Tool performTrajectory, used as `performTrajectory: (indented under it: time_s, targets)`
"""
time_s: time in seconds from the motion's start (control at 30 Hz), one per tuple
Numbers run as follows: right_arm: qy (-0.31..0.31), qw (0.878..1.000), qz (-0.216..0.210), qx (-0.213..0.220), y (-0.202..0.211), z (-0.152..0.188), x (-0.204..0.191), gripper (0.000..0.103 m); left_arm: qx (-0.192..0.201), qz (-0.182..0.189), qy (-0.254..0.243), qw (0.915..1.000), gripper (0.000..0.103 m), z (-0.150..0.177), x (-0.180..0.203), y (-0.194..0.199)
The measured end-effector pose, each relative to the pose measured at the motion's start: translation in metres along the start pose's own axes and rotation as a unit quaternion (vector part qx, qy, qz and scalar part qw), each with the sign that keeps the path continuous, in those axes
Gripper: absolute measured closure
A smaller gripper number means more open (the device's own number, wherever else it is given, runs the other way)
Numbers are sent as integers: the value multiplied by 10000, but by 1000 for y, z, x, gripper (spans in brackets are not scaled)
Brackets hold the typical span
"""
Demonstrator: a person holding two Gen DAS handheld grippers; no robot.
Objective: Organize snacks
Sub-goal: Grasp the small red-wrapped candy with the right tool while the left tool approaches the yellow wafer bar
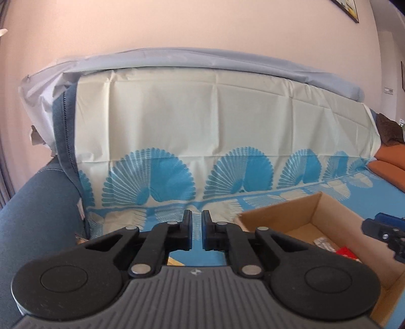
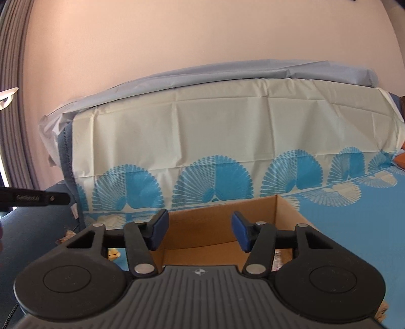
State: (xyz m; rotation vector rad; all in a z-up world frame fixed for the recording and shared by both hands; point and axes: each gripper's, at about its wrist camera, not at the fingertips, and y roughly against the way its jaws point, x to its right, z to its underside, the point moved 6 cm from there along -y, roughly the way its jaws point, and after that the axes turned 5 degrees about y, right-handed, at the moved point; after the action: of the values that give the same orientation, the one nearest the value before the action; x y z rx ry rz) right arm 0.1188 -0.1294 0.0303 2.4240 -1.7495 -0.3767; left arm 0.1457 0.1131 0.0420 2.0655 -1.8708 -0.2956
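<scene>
Two grippers in view, both held over a sofa draped with a cream and blue fan-patterned sheet (image 1: 202, 131). The sheet runs up the backrest and across the seat; a grey-blue cover (image 1: 192, 59) lies along the top of the backrest. Dark blue sofa arm (image 1: 38, 202) at the left, orange cushion (image 1: 389, 162) at far right, plain pinkish wall (image 1: 177, 22) behind, a framed picture's corner (image 1: 350, 8) upper right, pleated curtain (image 2: 12, 76) at the left edge.

An open cardboard box (image 2: 215, 222) sits on the sheeted seat, flaps up, mouth facing upward; its long axis runs roughly from the near right toward the backrest. Inside, at the bottom, a silvery packet (image 1: 324, 243) and a red packet (image 1: 348, 253) lie flat; their lettering cannot be read.

Left gripper (image 1: 196, 227): jaws drawn almost together, nothing between them, hanging above the seat just left of the box. Right gripper (image 2: 198, 230): jaws apart, blue pads showing, empty, pointed at the box's open top, with the box wall seen through the gap.
</scene>
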Motion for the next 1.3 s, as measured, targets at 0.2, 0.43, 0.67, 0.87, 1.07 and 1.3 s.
performTrajectory:
  time_s: [0.2,0.43,0.67,0.87,1.07,1.3]
  targets:
    - [637,9929,-999,63,4,3,-67,66,-1169,-958,691,9861,100,62,-81,-33]
    - [951,9634,-2469,-439,4,20,-157,66,-1242,-1219,1691,9701,99,64,-149,-47]
    - [1105,9401,-2547,-1980,-49,85,-230,65,-1546,-940,2024,9624,100,77,-157,-58]
    - [1226,9352,-1932,-2702,-93,139,-242,56,-1832,-340,1666,9683,99,88,-129,-77]
    - [1484,9282,-1699,-2958,-95,158,-239,79,-2082,-8,862,9743,92,106,-93,-107]
    - [1126,9370,-1309,-3037,-88,149,-212,79,-2027,-125,417,9783,62,117,-79,-128]
